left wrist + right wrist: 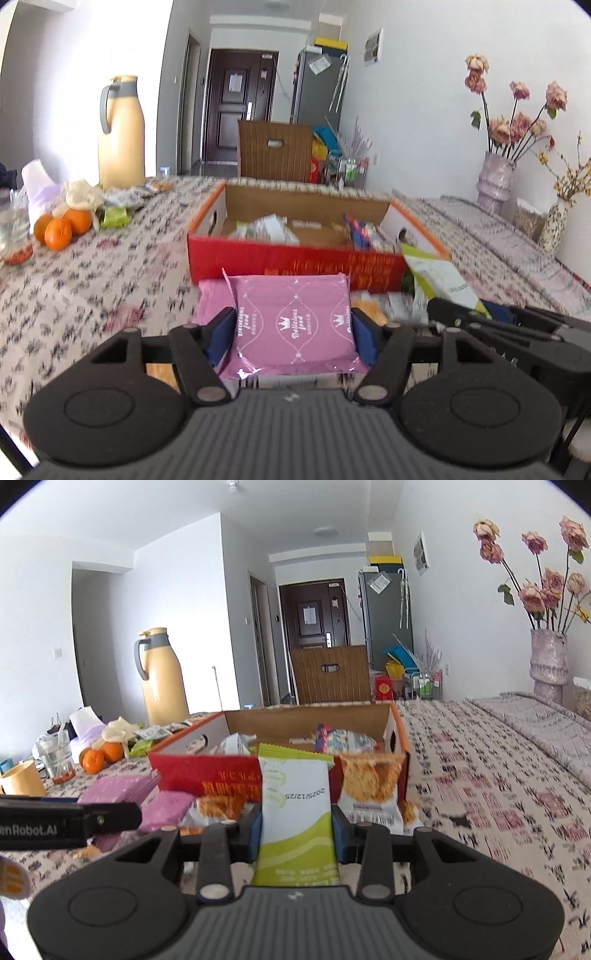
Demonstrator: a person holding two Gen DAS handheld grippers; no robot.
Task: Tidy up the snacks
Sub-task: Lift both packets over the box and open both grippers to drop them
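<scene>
Two handheld grippers each carry a snack toward the open red cardboard box (295, 264) on the patterned tablecloth (92, 288): the left gripper (293, 332), jaws part-open, clamps a pink packet (295, 325); the right gripper (297, 827), jaws nearly closed, pinches a green-and-white packet (295, 812). Next, apparently, both must clear the box's near wall and release inside. Loose packets lie just before it; oranges (61, 227) sit beyond.

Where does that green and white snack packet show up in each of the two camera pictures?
Left wrist view: the green packet sits at right of centre, held up by the right gripper, just before the red box.
Right wrist view: the packet stands upright at centre, clamped in that gripper's jaws, before the box.
Shared landmark: the yellow jug, at the table's far left in both views.
</scene>
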